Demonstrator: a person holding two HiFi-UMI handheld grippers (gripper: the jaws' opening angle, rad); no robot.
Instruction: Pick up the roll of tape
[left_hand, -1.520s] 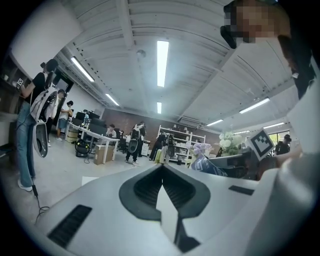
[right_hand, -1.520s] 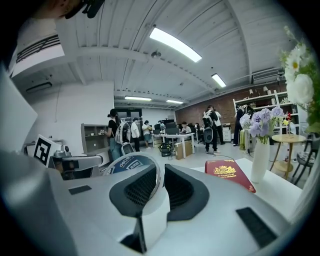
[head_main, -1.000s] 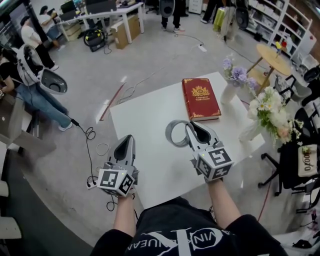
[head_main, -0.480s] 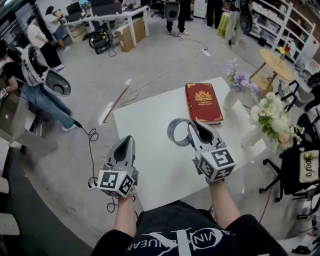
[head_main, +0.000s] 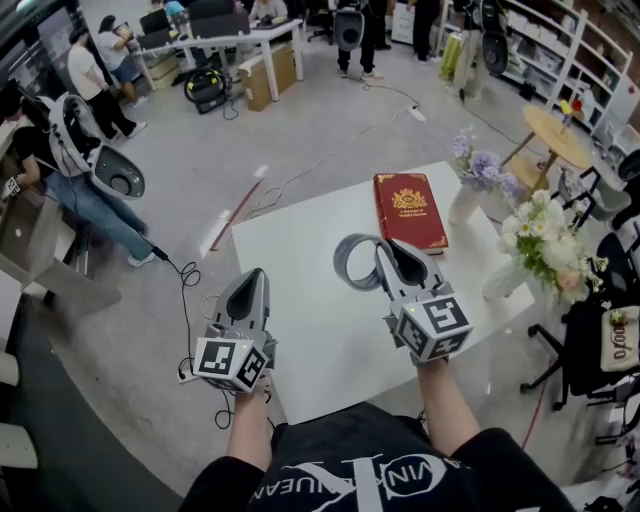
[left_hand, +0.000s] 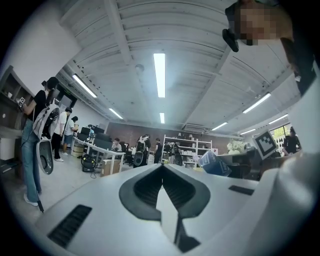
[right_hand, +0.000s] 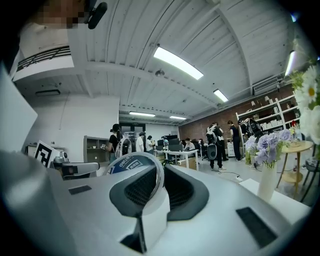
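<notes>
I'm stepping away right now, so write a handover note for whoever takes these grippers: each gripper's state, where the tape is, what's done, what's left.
Right gripper: fingers shut on the roll of tape, held over the white table, apparently clear of it.
Left gripper: fingers together, empty, by the table's left edge.
Done: tape grasped and picked up.
Left: just keep the grip; mind the red book ahead.
</notes>
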